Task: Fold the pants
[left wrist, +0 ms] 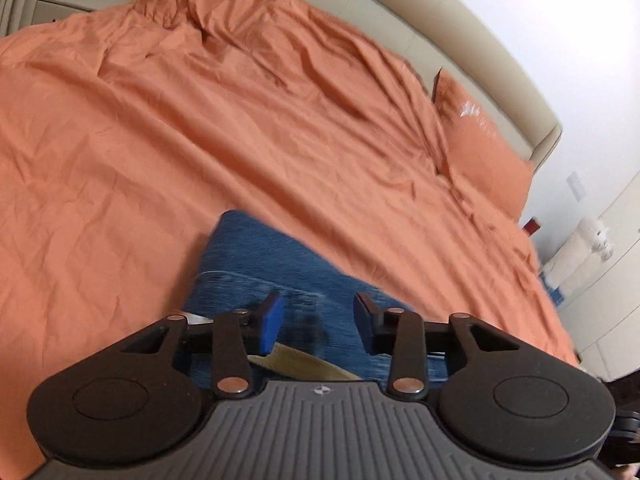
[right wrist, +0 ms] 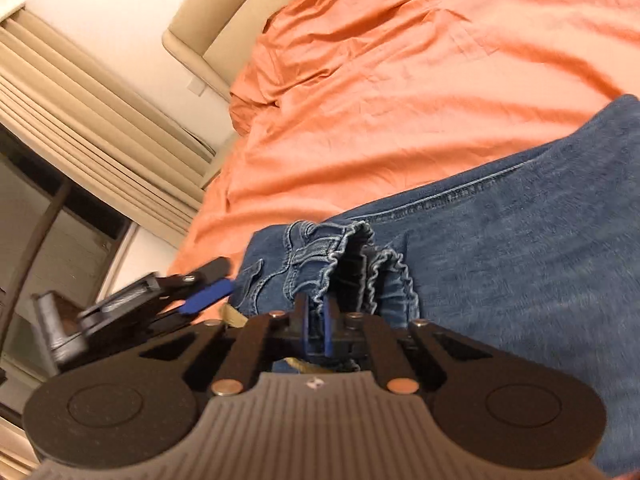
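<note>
Right fingers [right wrist: 316,330] pinched on gathered waistband, left fingers [left wrist: 318,320] parted above jeans [left wrist: 256,264], length toward headboard [left wrist: 460,44].

Bright, even daylight in the left view; warmer, orange-tinted in the right. Strong fisheye bending at the edges, dark corners. Motion blur smearing the blue denim pants [left wrist: 256,264] and crumpled orange bedsheet [right wrist: 400,92].

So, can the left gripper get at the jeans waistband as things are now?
Probably yes. The left gripper hovers open just above the jeans, with nothing between its fingers and the denim. The right gripper pinches the ruffled waistband beside it, not blocking.
</note>
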A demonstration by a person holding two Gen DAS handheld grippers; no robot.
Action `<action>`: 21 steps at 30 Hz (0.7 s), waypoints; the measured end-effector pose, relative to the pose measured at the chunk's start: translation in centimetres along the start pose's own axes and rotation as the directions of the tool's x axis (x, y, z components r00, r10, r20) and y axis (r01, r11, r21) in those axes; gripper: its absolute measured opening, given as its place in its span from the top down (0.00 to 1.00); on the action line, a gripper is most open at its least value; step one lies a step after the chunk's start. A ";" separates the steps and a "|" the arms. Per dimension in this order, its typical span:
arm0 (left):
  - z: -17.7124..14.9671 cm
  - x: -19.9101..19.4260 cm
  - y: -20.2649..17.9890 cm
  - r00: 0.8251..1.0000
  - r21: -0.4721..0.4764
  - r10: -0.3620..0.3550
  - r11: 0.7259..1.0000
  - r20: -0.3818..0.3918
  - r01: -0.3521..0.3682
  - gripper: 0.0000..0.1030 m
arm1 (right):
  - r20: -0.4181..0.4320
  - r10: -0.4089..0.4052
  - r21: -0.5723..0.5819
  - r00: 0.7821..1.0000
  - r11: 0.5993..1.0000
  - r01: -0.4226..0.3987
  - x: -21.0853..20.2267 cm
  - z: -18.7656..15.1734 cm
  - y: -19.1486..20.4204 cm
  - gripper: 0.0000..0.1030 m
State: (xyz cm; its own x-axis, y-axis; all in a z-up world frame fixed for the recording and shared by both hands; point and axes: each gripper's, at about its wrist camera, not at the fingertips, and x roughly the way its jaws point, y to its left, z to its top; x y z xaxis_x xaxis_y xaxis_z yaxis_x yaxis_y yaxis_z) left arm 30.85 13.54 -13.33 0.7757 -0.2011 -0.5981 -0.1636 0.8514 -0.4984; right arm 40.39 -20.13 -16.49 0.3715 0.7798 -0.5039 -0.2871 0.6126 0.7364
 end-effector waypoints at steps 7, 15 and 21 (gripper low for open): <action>-0.4 2.0 0.3 0.994 0.039 0.068 0.997 -0.085 -0.065 0.58 | -0.086 -0.107 0.059 0.991 0.992 0.112 2.5 -1.8 -3.0 0.98; 0.0 1.5 0.4 0.996 0.028 0.043 0.999 -0.078 -0.041 0.58 | -0.060 -0.043 0.081 0.997 0.996 0.048 2.5 1.2 -2.2 0.54; 0.9 0.4 1.1 0.999 0.019 0.036 0.999 -0.023 -0.036 0.58 | -0.104 -0.009 0.199 0.995 0.980 0.030 6.3 2.4 -3.8 0.71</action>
State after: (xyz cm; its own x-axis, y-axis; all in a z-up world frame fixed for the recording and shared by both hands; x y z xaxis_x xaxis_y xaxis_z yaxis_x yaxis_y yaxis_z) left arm 31.52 14.88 -13.54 0.7553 -0.1811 -0.6299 -0.1796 0.8671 -0.4647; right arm 45.93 -17.80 -21.37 0.2804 0.7832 -0.5550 -0.0948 0.5979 0.7959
